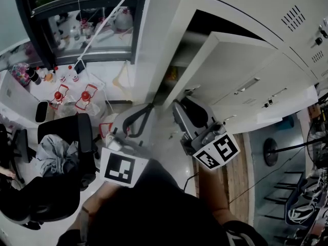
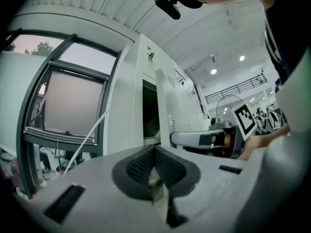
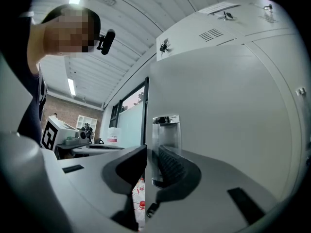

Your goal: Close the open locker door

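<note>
The open white locker door (image 1: 230, 70) swings out from a bank of lockers, with the dark locker opening (image 1: 177, 70) to its left. In the right gripper view the door (image 3: 228, 130) fills the right side, and its metal recessed handle (image 3: 165, 130) sits near the free edge. My right gripper (image 3: 151, 152) straddles that edge, one jaw behind the door and one in front of the handle. A slim gap still shows, so it is open. In the head view it (image 1: 180, 107) sits at the door's lower corner. My left gripper (image 2: 154, 150) is shut and empty, held left of the locker (image 1: 148, 109).
More closed locker doors (image 1: 287, 24) run to the right. At the left are a window (image 1: 92, 19), a black office chair with clothing (image 1: 56, 152) and red-capped bottles (image 1: 84, 96) on the floor. A black stand base (image 1: 270, 150) sits at the right.
</note>
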A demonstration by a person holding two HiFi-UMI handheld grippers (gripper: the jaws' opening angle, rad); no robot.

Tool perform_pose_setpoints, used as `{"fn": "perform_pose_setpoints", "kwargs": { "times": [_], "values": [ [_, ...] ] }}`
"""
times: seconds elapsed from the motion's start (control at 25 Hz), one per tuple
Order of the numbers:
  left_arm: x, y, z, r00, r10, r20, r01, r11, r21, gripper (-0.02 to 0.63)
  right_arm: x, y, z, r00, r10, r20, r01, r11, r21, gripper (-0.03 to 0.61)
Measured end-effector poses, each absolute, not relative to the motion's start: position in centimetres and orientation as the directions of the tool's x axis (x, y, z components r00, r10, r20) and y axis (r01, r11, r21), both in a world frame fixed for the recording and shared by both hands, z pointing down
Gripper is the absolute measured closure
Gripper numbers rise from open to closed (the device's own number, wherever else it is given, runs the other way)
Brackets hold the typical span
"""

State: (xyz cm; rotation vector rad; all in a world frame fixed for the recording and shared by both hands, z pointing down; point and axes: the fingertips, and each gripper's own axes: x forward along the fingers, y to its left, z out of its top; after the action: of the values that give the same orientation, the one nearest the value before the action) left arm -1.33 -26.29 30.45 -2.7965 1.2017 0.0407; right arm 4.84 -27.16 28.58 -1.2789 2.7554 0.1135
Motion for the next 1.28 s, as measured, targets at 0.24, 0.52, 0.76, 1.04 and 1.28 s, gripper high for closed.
{"fn": "perform_pose_setpoints", "kwargs": {
  "times": [0.24,0.52,0.76,1.04,1.28],
  "values": [
    [-1.3,-26.4,30.6,0.696,-0.715,-0.061,-0.718,-0.692,-0.076,0.612,4.8,-27.5,28.6,-0.636,-0.763,-0.119,-0.770,0.637,0.028,0.499],
    [-1.1,-26.3,30.6,0.702,-0.709,-0.065,-0.712,-0.698,-0.078,0.614,4.7,-27.9,28.7,-0.628,-0.770,-0.115,-0.777,0.629,0.027,0.502],
    [-1.0,-26.7,30.6,0.700,-0.712,-0.061,-0.714,-0.695,-0.078,0.613,4.8,-28.5,28.6,-0.624,-0.773,-0.113,-0.779,0.626,0.025,0.505],
    [-0.8,-27.3,30.8,0.704,-0.707,-0.065,-0.710,-0.700,-0.072,0.613,4.5,-29.1,28.6,-0.627,-0.772,-0.109,-0.778,0.628,0.028,0.511],
    [-0.5,-27.9,30.9,0.705,-0.706,-0.061,-0.709,-0.702,-0.070,0.614,4.5,-29.8,28.6,-0.627,-0.771,-0.108,-0.778,0.628,0.028,0.514]
  ]
}}
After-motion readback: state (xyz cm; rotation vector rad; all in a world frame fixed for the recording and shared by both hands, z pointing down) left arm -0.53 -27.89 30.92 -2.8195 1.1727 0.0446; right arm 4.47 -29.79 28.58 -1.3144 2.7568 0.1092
